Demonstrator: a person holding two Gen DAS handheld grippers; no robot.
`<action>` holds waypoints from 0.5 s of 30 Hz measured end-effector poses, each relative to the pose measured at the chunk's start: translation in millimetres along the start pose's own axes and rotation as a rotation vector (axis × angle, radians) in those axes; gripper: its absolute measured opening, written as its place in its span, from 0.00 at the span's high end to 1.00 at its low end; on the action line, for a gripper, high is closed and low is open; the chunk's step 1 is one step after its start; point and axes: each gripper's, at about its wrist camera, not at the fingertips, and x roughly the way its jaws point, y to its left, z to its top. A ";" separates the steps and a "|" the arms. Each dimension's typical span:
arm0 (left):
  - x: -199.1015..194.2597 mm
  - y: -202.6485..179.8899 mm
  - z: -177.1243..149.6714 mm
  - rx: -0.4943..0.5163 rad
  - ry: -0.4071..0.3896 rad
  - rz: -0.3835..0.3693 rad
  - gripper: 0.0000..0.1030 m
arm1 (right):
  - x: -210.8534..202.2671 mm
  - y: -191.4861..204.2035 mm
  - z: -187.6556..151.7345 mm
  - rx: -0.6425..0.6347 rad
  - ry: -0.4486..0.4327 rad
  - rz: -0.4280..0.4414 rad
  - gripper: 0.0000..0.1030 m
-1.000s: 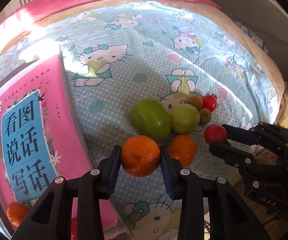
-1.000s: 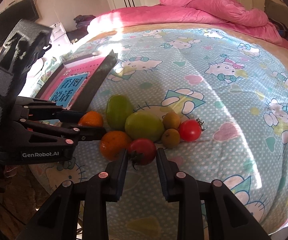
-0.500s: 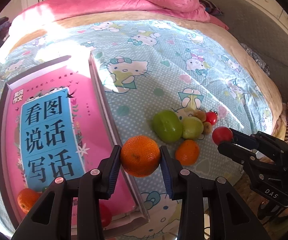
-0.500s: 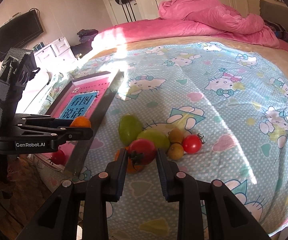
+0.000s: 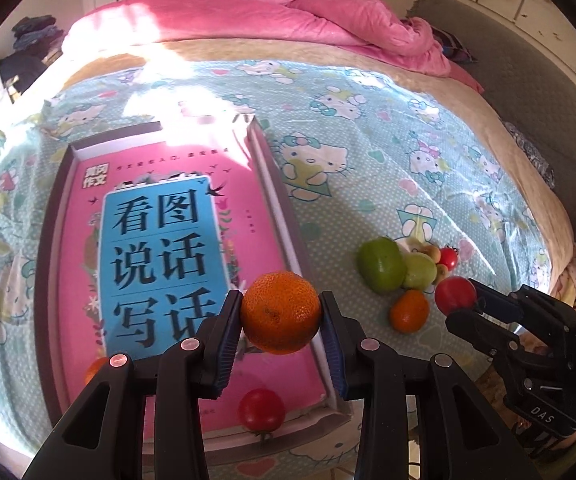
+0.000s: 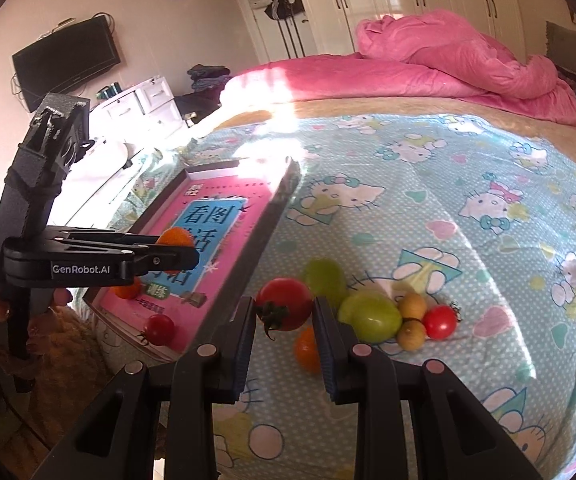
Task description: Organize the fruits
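Pinching an orange (image 5: 280, 312), the left gripper (image 5: 281, 320) hangs over the tray (image 5: 276, 200); the right gripper (image 6: 284, 312) squeezes a tomato (image 6: 286, 303), fruit pile (image 6: 372, 316) at three o'clock.

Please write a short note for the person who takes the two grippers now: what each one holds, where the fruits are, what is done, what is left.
Left gripper: shut on an orange, above the tray.
Right gripper: shut on a tomato, above the sheet beside the tray.
Done: one orange and one tomato lie in the tray.
Left: set both held fruits in the tray, then fetch the pile on the sheet: two green fruits, one orange, one tomato, two small brown fruits.
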 end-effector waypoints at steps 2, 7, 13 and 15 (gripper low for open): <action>-2.3 5.1 -2.4 -0.013 -0.003 0.010 0.62 | 1.2 6.9 0.6 -0.016 -0.002 0.004 0.71; -11.7 20.1 -8.1 -0.046 -0.014 0.025 0.62 | 5.4 23.2 0.7 -0.057 -0.002 0.027 0.71; -24.6 41.9 -16.3 -0.094 -0.033 0.046 0.62 | 7.3 42.4 -1.3 -0.113 -0.008 0.049 0.71; -27.6 48.8 -18.9 -0.108 -0.036 0.052 0.62 | 8.3 49.3 -2.5 -0.139 -0.008 0.052 0.71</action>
